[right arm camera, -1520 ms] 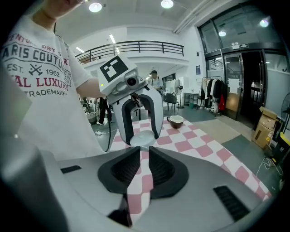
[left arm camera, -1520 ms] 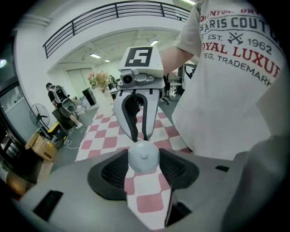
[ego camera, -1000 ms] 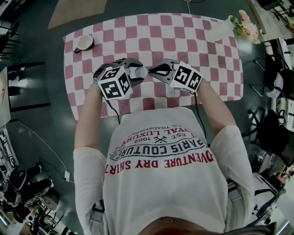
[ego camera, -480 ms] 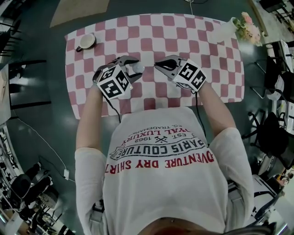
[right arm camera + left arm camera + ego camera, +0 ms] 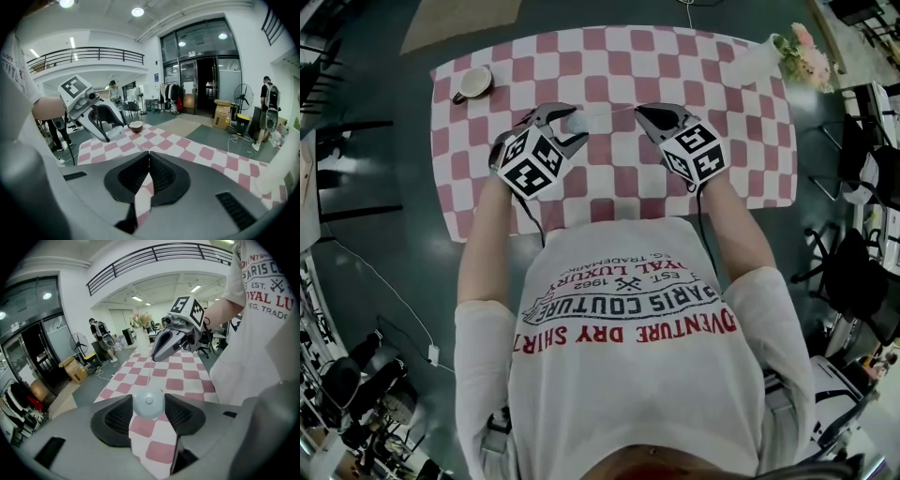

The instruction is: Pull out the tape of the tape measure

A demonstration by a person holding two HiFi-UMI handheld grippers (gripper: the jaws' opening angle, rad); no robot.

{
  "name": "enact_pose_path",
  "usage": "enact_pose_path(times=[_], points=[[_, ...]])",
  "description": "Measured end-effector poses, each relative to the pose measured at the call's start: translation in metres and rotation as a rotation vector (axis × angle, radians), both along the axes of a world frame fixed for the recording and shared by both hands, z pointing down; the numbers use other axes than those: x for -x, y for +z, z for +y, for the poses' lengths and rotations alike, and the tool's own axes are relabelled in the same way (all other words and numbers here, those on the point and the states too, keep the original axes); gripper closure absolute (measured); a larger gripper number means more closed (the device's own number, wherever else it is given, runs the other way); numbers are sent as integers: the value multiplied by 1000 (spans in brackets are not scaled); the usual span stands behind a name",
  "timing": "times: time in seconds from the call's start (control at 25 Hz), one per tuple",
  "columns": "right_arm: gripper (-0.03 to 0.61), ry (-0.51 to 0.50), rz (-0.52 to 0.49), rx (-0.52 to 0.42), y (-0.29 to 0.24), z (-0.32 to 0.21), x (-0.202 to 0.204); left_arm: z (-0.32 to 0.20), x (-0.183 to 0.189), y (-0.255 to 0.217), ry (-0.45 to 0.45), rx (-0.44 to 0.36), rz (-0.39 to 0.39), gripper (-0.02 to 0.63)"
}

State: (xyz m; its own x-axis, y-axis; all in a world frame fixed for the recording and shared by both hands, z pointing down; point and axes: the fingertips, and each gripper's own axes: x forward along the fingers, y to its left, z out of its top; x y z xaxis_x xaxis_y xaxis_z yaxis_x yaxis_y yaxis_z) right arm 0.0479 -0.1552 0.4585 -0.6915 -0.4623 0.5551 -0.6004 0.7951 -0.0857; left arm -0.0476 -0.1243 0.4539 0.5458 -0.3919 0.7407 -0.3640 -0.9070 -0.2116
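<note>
A small round pale tape measure sits between the jaws of my left gripper, which is shut on its sides above the checkered table. In the left gripper view the case fills the gap between the pads. From it a thin tape runs right to my right gripper, whose jaws are pressed together on the tape's end. The right gripper view shows its jaws shut, with the left gripper and the case a short way ahead. Both grippers hang in the air, facing each other.
A cup on a saucer stands at the table's far left corner. A vase of flowers stands at the far right corner. The person's torso is close behind the near table edge. Chairs and equipment stand around on the floor.
The two grippers have drawn apart. The right one went right with the tape's end, the left one shifted left, and a stretch of tape now shows between them.
</note>
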Motion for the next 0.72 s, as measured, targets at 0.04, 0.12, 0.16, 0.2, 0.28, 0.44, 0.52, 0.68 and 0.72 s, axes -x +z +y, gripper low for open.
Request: enact_pose_path(times=[0.04, 0.12, 0.16, 0.2, 0.28, 0.44, 0.52, 0.68, 0.72], points=[[548, 14, -6, 3, 0, -1, -4, 0, 1, -1, -6, 2, 10, 383], [548, 23, -9, 2, -1, 0, -8, 0, 1, -2, -12, 3, 21, 383], [548, 28, -5, -1, 0, 1, -9, -1, 1, -1, -15, 2, 21, 382], [548, 37, -1, -4, 0, 0, -10, -1, 1, 0, -20, 2, 20, 383], [548, 66, 5, -7, 1, -2, -13, -3, 0, 2, -41, 7, 15, 383], [548, 114, 28, -16, 4, -8, -16, -7, -1, 4, -88, 20, 18, 383], [548, 149, 39, -18, 4, -12, -19, -10, -1, 3, -103, 21, 21, 383], [548, 243, 30, 8, 6, -20, -39, -13, 9, 4, -127, 11, 3, 383], [548, 255, 24, 15, 6, -21, -44, -13, 12, 4, -129, 11, 6, 383]])
